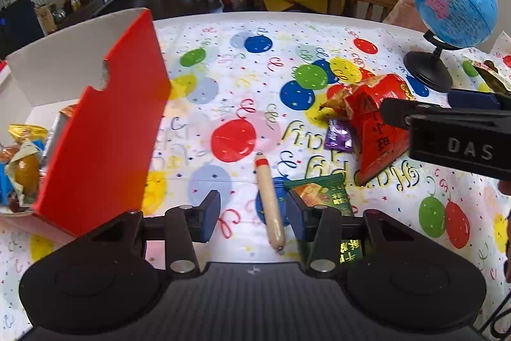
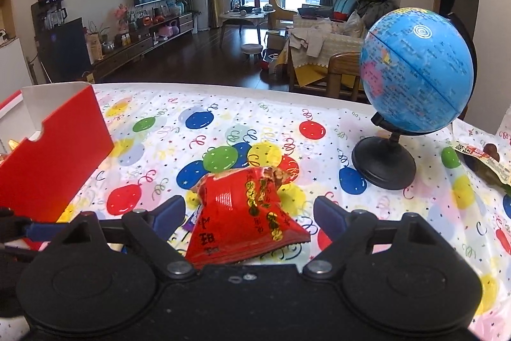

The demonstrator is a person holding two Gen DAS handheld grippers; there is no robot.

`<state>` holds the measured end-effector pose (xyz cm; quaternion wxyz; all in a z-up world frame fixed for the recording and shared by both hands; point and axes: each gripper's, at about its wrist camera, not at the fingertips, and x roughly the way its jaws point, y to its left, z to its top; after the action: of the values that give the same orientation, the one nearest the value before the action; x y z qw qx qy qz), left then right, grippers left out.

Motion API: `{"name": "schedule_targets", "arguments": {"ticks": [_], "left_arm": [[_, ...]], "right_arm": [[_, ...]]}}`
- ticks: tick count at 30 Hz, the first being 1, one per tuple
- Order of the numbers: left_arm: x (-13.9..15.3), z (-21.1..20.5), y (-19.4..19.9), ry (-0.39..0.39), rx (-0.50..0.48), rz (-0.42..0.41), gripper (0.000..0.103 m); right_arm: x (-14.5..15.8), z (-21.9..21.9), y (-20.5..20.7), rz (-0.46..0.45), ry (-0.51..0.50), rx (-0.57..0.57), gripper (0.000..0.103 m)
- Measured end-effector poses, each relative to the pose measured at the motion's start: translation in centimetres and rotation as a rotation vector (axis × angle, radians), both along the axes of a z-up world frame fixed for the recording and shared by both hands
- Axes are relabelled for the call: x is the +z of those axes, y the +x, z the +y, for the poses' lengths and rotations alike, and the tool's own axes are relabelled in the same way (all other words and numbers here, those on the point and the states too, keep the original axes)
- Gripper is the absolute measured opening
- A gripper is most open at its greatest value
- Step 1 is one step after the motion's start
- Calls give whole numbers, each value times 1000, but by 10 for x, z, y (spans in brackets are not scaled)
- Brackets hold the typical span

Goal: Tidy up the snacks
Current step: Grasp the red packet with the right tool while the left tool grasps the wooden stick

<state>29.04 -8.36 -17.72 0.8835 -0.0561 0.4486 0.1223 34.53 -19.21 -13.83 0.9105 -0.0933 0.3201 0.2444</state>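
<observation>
red snack bag (image 2: 246,213), crinkly foil w/ gold print, lies on the balloon-print tablecloth (image 2: 319,117) right between the right gripper (image 2: 249,213) fingers; jaws stand wide apart, pads not touching the bag on either side. purple candy wrapper (image 1: 339,135) sits just beside the bag's left edge, partly tucked under it.

left gripper (image 1: 254,214) points down at the cloth w/ a sausage stick (image 1: 270,200) lying between its blue pads (image 1: 210,214). sausage runs lengthwise along the fingers, nearer the right pad but w/ a gap both sides, so jaws are part-open and not clamped on it. green snack packet (image 1: 322,194) lies flat just right of the sausage, partly under the left gripper's right finger.

red cardboard box (image 1: 105,133) w/ white inside stands at the left of the table, flap up; several wrapped snacks already in it, incl. an orange-yellow one (image 1: 24,171). blue globe (image 2: 415,69) on black stand is at the far right, well apart from the box. another packet (image 2: 479,162) lies at the right edge near the globe's base.
</observation>
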Motion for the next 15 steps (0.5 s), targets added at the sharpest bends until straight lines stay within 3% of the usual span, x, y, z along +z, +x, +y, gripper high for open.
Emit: {"name": "schedule_targets", "arguments": {"ticks": [11, 15], "left_arm": [[-11, 5, 10, -79, -22, 29, 33], [-14, 3, 13, -84, -39, 30, 29]], "right_arm": [[-11, 11, 10, 17, 1, -5, 80], [-14, 14, 11, 21, -20, -7, 74]]}}
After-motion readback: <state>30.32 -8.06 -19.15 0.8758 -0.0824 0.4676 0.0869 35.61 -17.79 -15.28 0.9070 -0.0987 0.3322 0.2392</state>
